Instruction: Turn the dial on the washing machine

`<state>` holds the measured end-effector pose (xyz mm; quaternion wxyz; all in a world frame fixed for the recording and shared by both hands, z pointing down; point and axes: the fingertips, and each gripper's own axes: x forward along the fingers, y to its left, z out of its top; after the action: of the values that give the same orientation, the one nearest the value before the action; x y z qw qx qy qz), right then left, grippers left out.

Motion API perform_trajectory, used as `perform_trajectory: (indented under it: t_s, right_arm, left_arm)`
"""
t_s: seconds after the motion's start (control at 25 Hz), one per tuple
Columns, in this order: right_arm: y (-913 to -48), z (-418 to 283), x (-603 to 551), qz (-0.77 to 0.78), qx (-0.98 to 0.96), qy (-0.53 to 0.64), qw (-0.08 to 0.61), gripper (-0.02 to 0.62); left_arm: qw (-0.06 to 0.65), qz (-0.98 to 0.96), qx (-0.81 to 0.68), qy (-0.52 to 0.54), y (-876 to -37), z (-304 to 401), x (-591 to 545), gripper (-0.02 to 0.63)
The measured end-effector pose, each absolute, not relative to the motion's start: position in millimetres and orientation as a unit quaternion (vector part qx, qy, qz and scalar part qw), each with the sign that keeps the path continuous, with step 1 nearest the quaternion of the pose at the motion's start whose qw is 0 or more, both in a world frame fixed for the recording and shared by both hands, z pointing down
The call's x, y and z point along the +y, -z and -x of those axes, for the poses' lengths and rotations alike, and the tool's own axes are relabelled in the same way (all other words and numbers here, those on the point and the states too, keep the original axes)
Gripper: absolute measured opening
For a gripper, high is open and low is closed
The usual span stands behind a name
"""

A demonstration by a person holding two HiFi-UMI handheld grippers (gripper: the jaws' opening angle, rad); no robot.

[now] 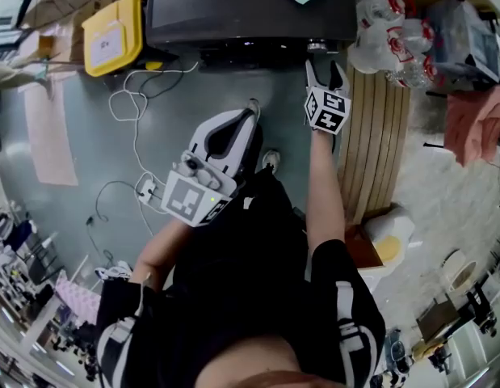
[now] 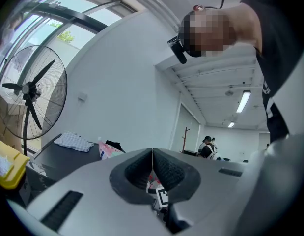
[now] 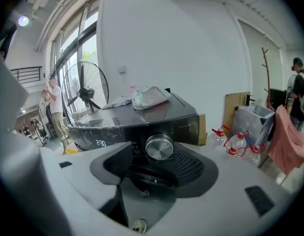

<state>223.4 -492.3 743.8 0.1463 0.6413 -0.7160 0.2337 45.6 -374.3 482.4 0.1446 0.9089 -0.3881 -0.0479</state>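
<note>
The dark washing machine (image 1: pixel 250 10) stands at the top of the head view, its silver round dial (image 1: pixel 317 47) on the front panel. My right gripper (image 1: pixel 325 73) is held out just short of the dial, jaws open. In the right gripper view the dial (image 3: pixel 159 147) sits between the two spread pads (image 3: pixel 191 166), a little beyond them and untouched; a lit display (image 3: pixel 100 143) shows to its left. My left gripper (image 1: pixel 253 105) hangs back near the person's body, shut on nothing. In its own view the left gripper (image 2: pixel 152 168) points away into the room.
A yellow bin (image 1: pixel 112 35) and loose white cables (image 1: pixel 132 103) lie on the floor left of the machine. A slatted wooden panel (image 1: pixel 379 136) and red-capped water bottles (image 1: pixel 395 39) are to its right. A bag (image 3: pixel 149 97) lies on the machine's top. A standing fan (image 2: pixel 29 90) is nearby.
</note>
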Motion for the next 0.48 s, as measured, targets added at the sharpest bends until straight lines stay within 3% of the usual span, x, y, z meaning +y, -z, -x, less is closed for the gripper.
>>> perform_trajectory:
  t_s: [0.32, 0.48]
  right_arm:
    - [-577, -203, -364, -0.608, -0.749, -0.252, 0.079, 0.069]
    - [-502, -174, -298, -0.596, -0.773, -0.204, 0.073, 0.040]
  left_arm:
    - [0.091, -0.891, -0.442, 0.058, -379, -23, -253, 0.023]
    - [0.083, -0.884, -0.457, 0.060, -354, 5, -205, 0.023]
